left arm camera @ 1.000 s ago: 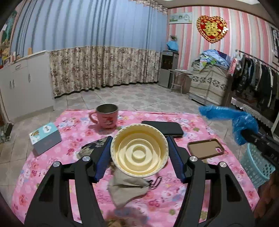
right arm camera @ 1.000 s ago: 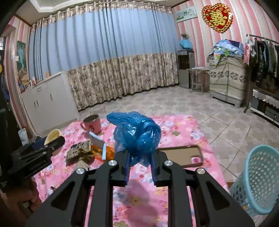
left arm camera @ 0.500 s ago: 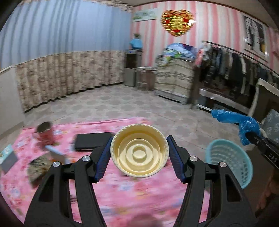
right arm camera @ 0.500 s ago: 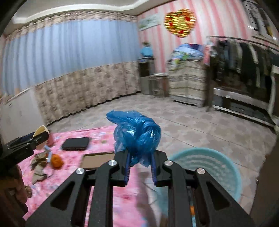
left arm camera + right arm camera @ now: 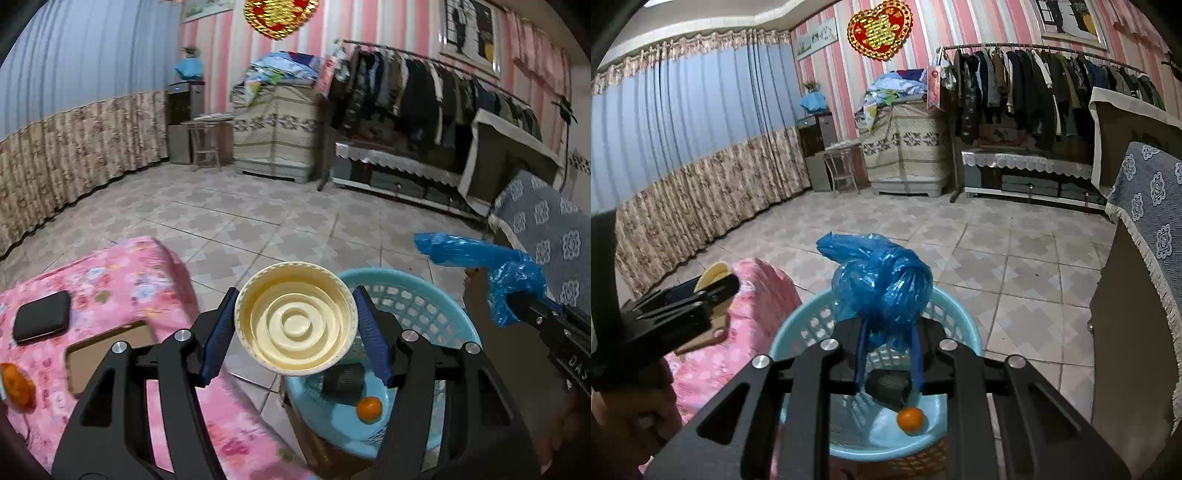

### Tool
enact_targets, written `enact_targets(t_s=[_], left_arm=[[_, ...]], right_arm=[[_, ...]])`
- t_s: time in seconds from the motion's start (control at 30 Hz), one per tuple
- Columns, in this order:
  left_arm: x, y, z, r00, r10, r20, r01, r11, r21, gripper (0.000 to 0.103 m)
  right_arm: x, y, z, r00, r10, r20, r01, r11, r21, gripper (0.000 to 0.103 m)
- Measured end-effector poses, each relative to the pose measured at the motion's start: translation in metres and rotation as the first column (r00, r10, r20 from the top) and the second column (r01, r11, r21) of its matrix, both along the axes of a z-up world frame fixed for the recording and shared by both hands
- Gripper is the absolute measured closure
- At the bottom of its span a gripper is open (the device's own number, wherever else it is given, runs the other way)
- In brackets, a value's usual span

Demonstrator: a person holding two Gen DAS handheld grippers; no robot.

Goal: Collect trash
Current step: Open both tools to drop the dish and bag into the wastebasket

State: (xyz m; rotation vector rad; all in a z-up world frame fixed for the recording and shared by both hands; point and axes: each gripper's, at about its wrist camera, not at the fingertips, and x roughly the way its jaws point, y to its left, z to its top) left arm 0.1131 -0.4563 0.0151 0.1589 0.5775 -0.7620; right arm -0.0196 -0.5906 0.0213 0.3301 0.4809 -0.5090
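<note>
Left wrist view: the left gripper (image 5: pixel 295 328) held a cream plastic lid (image 5: pixel 296 316) clamped edge-on between its blue pads, hollow side toward the camera, a grip that kept the shallow disc from slipping. It hung above the near rim of the pale blue basket (image 5: pixel 424 291), which stood on the floor just beside the pink-clothed table (image 5: pixel 110 273), presumably so that trash could go straight in. A dark object (image 5: pixel 341 376) and an orange fruit (image 5: pixel 368 409) lay inside. Right wrist view: the right gripper (image 5: pixel 888 354) was nearly closed, pinching the crumpled blue plastic bag (image 5: pixel 881 280) by its lower folds; the bulk bulged above the jaws. It was poised over the basket (image 5: pixel 960 314), apparently ready for release.
</note>
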Motion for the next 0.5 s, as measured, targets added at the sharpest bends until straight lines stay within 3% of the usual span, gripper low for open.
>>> enact_targets(t_s=[0.23,0.27,0.33,0.4,0.5], left_arm=[[-0.003,-0.028,-0.017,0.999,-0.049,-0.005,0.049,0.998,0.05,0.042],[-0.003,-0.029,-0.02,0.999,-0.054,-0.008,0.054,0.997,0.053,0.038],[-0.002,-0.027,-0.02,0.999,-0.043,0.0,0.043,0.997,0.056,0.031],[-0.001,-0.024,-0.019,0.999,-0.034,-0.002,0.034,0.998,0.044,0.029],[0.001,-0.017,-0.016,1.0,-0.025,-0.004,0.025,0.999,0.032,0.029]], right_arm=[[0.004,-0.006,-0.012,0.999,-0.016,-0.034,0.016,1.0,0.008,0.079],[0.005,-0.005,-0.013,0.999,-0.022,-0.045,0.022,1.0,0.002,0.077],[0.006,-0.006,-0.015,0.998,-0.038,-0.05,0.037,0.999,-0.006,0.063],[0.004,-0.007,-0.014,0.998,-0.047,-0.03,0.047,0.999,-0.003,0.054],[0.004,-0.006,-0.013,0.999,-0.044,-0.012,0.044,0.999,0.01,0.054]])
